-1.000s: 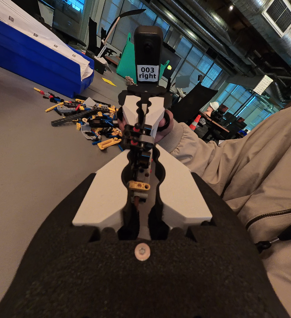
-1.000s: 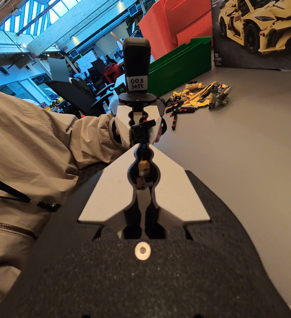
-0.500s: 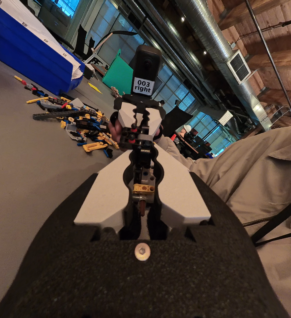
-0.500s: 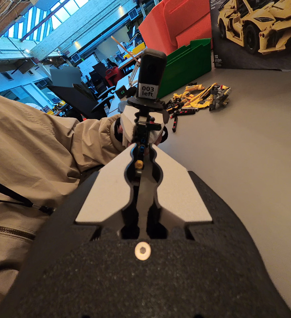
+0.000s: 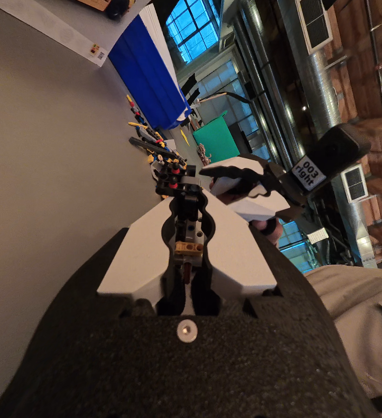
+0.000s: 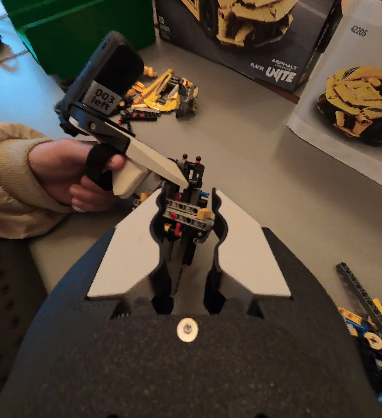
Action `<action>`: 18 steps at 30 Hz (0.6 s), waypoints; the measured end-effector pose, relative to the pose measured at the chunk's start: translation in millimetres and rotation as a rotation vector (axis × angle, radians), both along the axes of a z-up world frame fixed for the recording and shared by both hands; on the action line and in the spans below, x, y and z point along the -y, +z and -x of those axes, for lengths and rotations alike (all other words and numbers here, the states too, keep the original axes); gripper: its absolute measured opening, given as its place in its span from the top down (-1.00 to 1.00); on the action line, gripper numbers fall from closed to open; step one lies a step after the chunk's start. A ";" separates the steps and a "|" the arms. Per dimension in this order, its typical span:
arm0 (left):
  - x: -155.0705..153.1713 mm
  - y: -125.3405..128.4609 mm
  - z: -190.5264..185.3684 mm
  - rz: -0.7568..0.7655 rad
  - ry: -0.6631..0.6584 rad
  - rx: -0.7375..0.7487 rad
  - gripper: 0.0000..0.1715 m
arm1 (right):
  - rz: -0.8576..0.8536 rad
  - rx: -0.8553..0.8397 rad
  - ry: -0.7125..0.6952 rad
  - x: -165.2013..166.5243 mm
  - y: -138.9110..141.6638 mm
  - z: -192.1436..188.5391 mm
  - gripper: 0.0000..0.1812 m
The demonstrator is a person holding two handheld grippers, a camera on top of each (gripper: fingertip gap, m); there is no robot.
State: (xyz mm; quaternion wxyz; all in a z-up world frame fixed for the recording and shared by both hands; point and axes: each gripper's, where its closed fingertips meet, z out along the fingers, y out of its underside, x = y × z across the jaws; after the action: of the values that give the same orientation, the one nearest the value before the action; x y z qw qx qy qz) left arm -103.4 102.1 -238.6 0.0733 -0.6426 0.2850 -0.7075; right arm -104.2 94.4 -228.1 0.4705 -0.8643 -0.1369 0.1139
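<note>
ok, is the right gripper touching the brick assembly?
Apart. In the right wrist view the right gripper stands open, gaps showing either side of the brick assembly; the left gripper holds it.

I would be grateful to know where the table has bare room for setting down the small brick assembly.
In the right wrist view, grey table lies bare between the yellow parts pile, the car box and the booklet. In the left wrist view, it is bare beside the loose pieces. The near right corner is crowded.
</note>
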 end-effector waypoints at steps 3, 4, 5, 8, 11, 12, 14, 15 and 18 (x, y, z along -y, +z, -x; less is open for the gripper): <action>-0.7 1.0 0.3 0.019 -0.005 0.005 0.82 | 0.004 0.110 -0.049 -4.8 -8.7 -6.0 0.59; 0.4 1.3 0.4 0.013 -0.013 0.006 0.82 | 0.004 0.121 -0.042 -5.2 -10.5 -5.9 0.60; 1.6 2.5 0.7 0.012 -0.022 0.010 0.82 | 0.003 0.121 -0.043 -5.2 -10.8 -8.0 0.61; 2.8 10.4 3.5 0.013 -0.045 0.049 0.82 | -0.012 0.010 0.010 -2.4 -3.2 -10.4 0.67; 20.0 25.1 10.7 -0.025 -0.187 0.129 0.82 | 0.022 -0.308 0.195 10.9 4.4 4.0 0.65; 25.2 27.9 12.7 -0.058 -0.220 0.145 0.82 | 0.066 -0.436 0.272 19.0 6.4 10.8 0.65; 34.7 29.8 15.0 -0.111 -0.266 0.159 0.82 | 0.131 -0.612 0.393 33.3 11.3 20.2 0.74; 37.4 29.4 15.5 -0.115 -0.279 0.156 0.82 | 0.130 -0.630 0.420 36.9 10.9 21.9 0.74; 39.6 30.3 16.3 -0.096 -0.296 0.160 0.82 | 0.139 -0.699 0.428 38.7 11.8 21.8 0.74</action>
State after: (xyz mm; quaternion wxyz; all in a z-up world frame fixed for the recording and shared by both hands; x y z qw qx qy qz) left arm -119.7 62.4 -208.3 0.0213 -0.5308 0.4032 -0.7451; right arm -126.0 55.7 -216.3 0.3949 -0.7553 -0.1374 0.5048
